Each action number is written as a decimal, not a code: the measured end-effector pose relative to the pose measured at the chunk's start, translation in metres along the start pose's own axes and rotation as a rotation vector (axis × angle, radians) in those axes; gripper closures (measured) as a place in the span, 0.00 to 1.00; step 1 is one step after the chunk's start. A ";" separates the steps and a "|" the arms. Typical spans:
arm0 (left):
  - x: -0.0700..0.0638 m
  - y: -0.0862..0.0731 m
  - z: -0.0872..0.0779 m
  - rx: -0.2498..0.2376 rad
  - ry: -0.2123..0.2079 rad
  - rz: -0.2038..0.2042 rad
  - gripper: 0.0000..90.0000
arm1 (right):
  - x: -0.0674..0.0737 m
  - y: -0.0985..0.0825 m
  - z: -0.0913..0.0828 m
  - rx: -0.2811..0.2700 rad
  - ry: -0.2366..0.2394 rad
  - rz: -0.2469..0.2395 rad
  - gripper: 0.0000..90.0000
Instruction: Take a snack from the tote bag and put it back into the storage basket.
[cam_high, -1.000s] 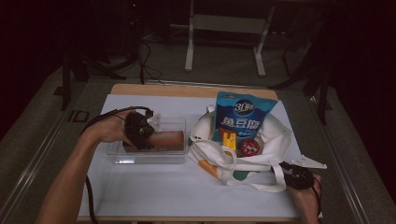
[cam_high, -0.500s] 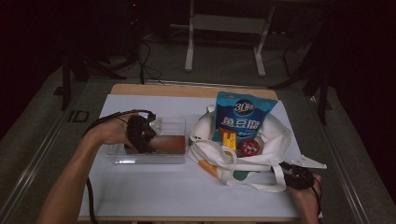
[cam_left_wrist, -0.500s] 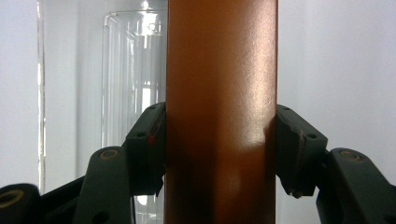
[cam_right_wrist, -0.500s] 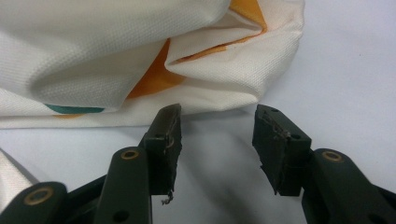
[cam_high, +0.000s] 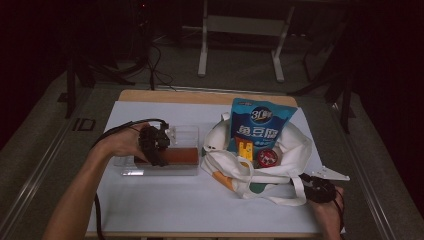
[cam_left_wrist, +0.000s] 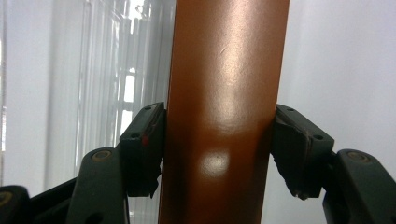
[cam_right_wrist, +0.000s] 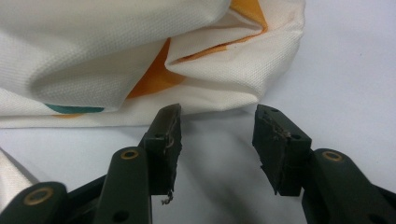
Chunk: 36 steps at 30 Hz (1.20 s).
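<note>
The left hand-held gripper (cam_left_wrist: 217, 154) has just been opening around the brown box (cam_left_wrist: 224, 93), apparently releasing it into the clear tray (cam_high: 185, 135). The right hand-held gripper (cam_right_wrist: 217, 140) rests spread and empty beside the tote bag (cam_right_wrist: 140, 56), likely waiting.

A rectangular wooden table (cam_high: 150, 96) is covered by a white sheet (cam_high: 175, 205) that leaves a strip of wood bare along the far edge. A clear plastic tray (cam_high: 182, 135) lies toward the left side, and a white canvas tote bag (cam_high: 295, 150) right of centre.
</note>
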<state>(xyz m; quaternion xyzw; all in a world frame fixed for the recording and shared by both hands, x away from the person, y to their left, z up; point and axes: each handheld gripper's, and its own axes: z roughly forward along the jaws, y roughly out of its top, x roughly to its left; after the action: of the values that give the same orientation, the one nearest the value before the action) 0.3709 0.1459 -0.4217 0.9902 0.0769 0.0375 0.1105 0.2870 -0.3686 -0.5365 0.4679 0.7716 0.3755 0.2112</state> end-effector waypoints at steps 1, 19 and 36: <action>0.000 0.000 0.000 0.000 0.000 0.000 0.43 | 0.000 0.000 0.000 0.000 0.000 0.000 0.57; 0.003 0.018 0.005 -0.011 -0.102 -0.029 0.41 | 0.000 0.000 0.000 0.000 0.003 0.001 0.57; 0.003 0.019 -0.010 -0.119 -0.054 -0.040 0.41 | -0.001 0.000 0.000 -0.002 0.002 0.005 0.57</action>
<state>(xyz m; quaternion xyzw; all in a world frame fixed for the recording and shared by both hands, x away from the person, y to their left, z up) 0.3755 0.1300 -0.4076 0.9808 0.0913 0.0131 0.1719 0.2871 -0.3692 -0.5364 0.4692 0.7704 0.3772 0.2102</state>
